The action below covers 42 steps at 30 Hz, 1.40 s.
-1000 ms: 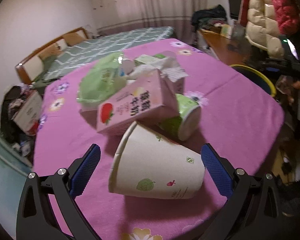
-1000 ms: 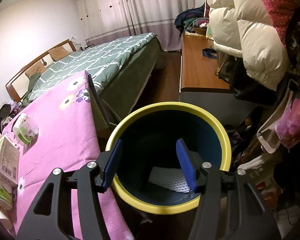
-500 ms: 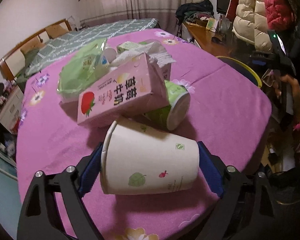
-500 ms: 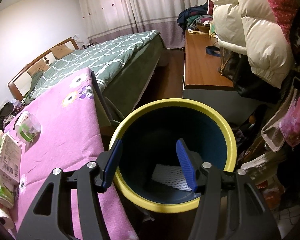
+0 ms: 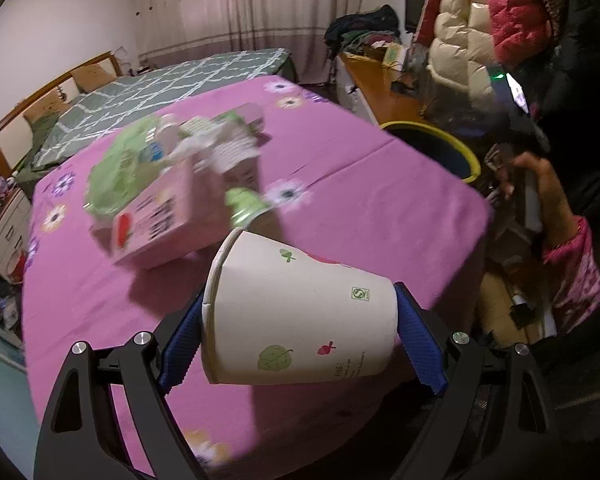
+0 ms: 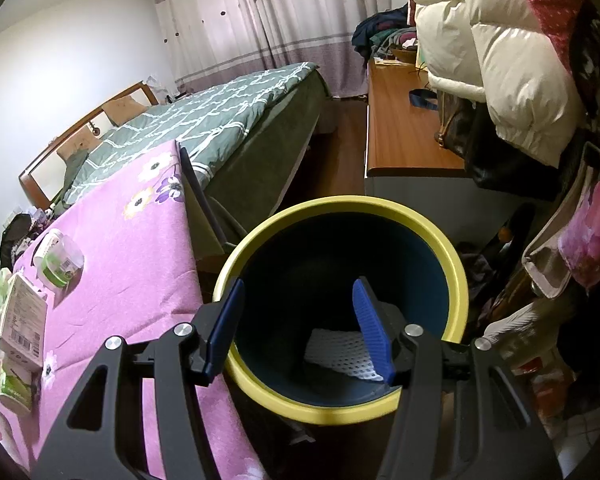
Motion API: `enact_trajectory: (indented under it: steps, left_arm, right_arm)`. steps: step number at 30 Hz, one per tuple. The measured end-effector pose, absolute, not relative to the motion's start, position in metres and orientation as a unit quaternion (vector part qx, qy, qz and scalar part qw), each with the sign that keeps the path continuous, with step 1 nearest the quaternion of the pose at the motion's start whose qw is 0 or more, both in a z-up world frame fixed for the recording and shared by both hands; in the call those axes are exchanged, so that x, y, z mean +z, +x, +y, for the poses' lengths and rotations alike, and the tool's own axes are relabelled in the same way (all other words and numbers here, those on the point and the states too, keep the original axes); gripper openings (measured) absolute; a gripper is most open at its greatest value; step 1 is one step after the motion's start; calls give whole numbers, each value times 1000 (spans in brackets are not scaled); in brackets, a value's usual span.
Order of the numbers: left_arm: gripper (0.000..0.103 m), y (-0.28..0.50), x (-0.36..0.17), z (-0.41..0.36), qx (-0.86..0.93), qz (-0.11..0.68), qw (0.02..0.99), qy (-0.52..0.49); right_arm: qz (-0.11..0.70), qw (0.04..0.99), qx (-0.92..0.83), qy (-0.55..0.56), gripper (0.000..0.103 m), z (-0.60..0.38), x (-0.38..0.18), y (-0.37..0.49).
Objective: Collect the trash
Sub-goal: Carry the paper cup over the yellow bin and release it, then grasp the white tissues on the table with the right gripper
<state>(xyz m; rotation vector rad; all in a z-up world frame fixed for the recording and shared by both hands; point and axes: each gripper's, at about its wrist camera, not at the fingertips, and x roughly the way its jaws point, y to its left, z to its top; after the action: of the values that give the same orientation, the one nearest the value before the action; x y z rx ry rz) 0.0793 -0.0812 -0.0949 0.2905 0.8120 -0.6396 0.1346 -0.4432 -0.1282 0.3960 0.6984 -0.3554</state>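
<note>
Room: bedroom, with a green quilted bed (image 6: 220, 120), pleated curtains and padded coats hanging at the right.
Bench: covered by a soft pink cloth (image 5: 360, 200) printed with flowers, folded over the edge.
Paper cup (image 5: 300, 320): smooth white card, tapered round shape, printed with small leaves and acorns.
Cup position: held clear above the cloth, crosswise between the blue ribbed pads of the left tongs (image 5: 300, 332).
Cup axis: long axis ran across the tongs; the wide rim pointed left against the left pad, the narrow base against the right pad.
Left tongs: had just closed in and gripped the cup at both ends.
Other trash: a pink rectangular carton (image 5: 156, 216), a crumpled green bag (image 5: 116, 172) and a green-labelled tub (image 5: 244, 204) lay heaped on the cloth beyond the cup, blurred.
Bin (image 6: 452, 264): round, yellow rim, dark blue inside, standing just beside the bench edge; white mesh wrap (image 6: 336, 352) lay at its bottom.
Right tongs (image 6: 300, 328): hung over the bin mouth, pads apart, nothing between them.
Person: a hand (image 5: 536, 184) with a pink patterned sleeve showed at the right of the left wrist view.
</note>
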Motion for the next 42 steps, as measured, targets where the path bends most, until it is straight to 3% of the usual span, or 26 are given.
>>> enact_trajectory:
  steps: [13,26,31,34,42]
  left_arm:
    - [87,111,-65,-251,-408,337,836,150]
    - [87,192,-120,-420,-384,390,818,179]
    - [88,209,-136,-448,-380,411,808,185]
    - [98,218,-144,-459,-378,421,804,185]
    - [98,213,-118,-422,-357,404,828,151]
  right_arm:
    - [292,913,-215,188,54,-483,-103,79]
    - [277,904,-281,164,59,-520,-94,30]
    - [286,901,-277,171,59,-526,-100,36]
    - [290,901,-272,172,59,-524,-102,39]
    - [298,899,-269,173,59,-526,-107,41]
